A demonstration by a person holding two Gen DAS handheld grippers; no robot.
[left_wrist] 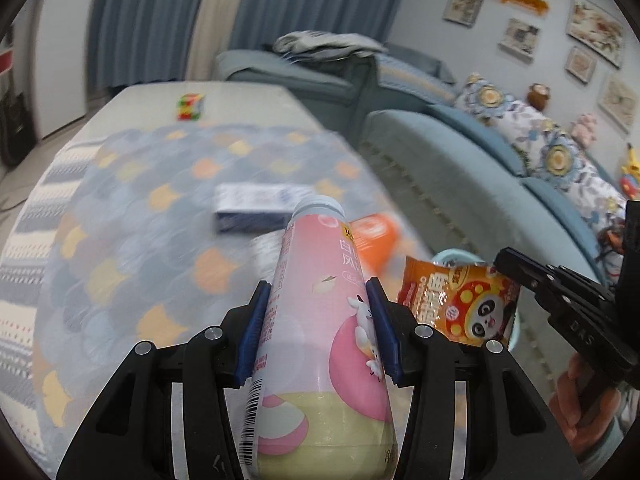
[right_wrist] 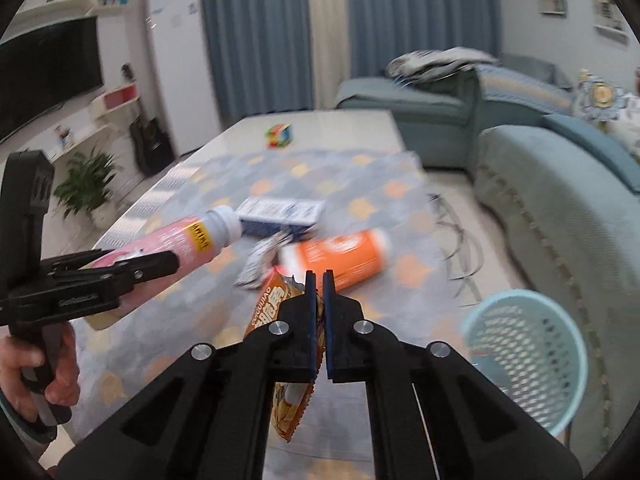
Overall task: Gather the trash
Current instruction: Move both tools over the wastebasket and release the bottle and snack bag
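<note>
A pink bottle (left_wrist: 320, 320) is clamped between the pads of the left gripper (left_wrist: 318, 304), cap forward. An orange snack packet (right_wrist: 288, 360) is pinched in the closed right gripper (right_wrist: 318, 280). An orange bottle (right_wrist: 340, 258) and blue carton (right_wrist: 280, 216) lie ahead on the table (right_wrist: 340, 128); a blue mesh basket (right_wrist: 524, 356) stands lower right.

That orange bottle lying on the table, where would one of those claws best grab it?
Grip the orange bottle across the middle of its body, coming down from above. It lies on its side on the table, so the round sides are exposed there, probably clear of the blue box beside it.
</note>
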